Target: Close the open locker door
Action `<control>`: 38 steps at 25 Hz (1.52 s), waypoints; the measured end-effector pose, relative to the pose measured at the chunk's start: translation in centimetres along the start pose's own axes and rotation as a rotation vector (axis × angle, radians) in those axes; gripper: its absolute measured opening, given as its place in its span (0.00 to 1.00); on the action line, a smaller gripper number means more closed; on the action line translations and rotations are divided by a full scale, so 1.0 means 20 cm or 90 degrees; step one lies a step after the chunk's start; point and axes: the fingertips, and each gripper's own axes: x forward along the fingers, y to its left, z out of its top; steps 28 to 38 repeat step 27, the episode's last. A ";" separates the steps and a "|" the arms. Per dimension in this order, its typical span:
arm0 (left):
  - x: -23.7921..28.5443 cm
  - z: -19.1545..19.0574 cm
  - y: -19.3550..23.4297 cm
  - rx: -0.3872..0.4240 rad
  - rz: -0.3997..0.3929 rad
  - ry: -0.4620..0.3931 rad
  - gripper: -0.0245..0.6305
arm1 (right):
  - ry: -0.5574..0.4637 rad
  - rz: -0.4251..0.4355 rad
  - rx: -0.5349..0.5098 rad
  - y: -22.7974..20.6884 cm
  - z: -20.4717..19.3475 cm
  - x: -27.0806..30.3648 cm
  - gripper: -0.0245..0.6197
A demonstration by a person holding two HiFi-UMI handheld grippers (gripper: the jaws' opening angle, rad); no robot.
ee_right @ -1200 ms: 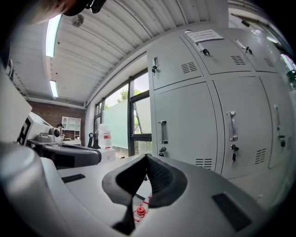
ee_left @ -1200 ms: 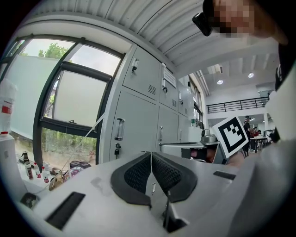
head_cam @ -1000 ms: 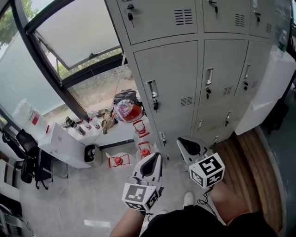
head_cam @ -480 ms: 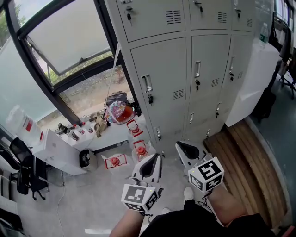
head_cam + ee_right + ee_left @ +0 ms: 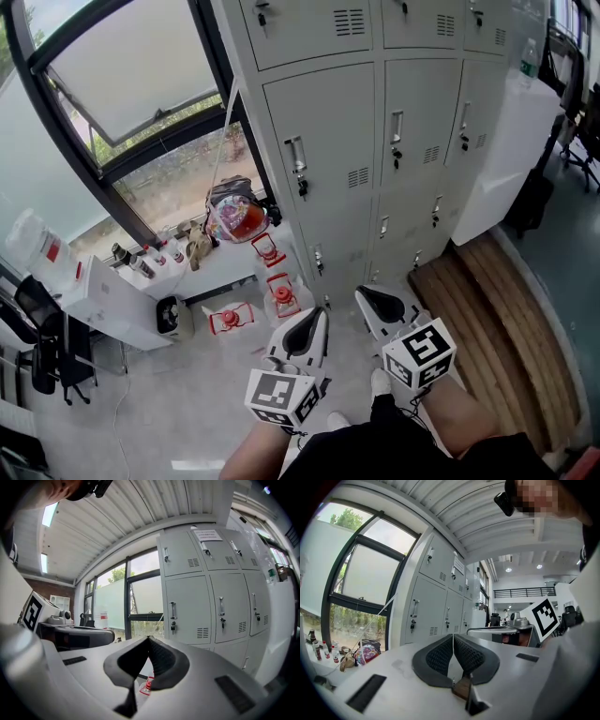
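Left claw (image 5: 453, 636) and right claw (image 5: 148, 638) are both clenched, pads meeting at the tips with nothing between them, held side by side and level above the pale speckled floor (image 5: 187, 403). Each carries its marker cube (image 5: 279, 397) at the rear. Just beyond them, a few red objects (image 5: 281, 296) stand on the floor near the foot of the grey lockers (image 5: 323, 141), whose doors in view all sit flush, keys hanging at the handles. A white panel (image 5: 511, 141) juts out at the right end of the bank above wooden boards (image 5: 487, 319); whether it is the open locker door cannot be told. Left of the lockers, a low white ledge (image 5: 220, 267) below the window (image 5: 122, 84) holds a colourful bag (image 5: 234, 216) and small bottles (image 5: 141, 264). A black chair (image 5: 42, 347) stands at the floor's far left edge.
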 end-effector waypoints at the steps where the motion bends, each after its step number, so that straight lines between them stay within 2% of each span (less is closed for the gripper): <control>1: 0.00 0.00 0.00 0.000 -0.001 0.000 0.07 | 0.001 0.001 -0.001 0.01 0.00 0.00 0.12; 38: -0.03 0.01 0.00 0.008 -0.010 0.000 0.07 | -0.007 -0.004 -0.004 0.04 0.02 -0.02 0.12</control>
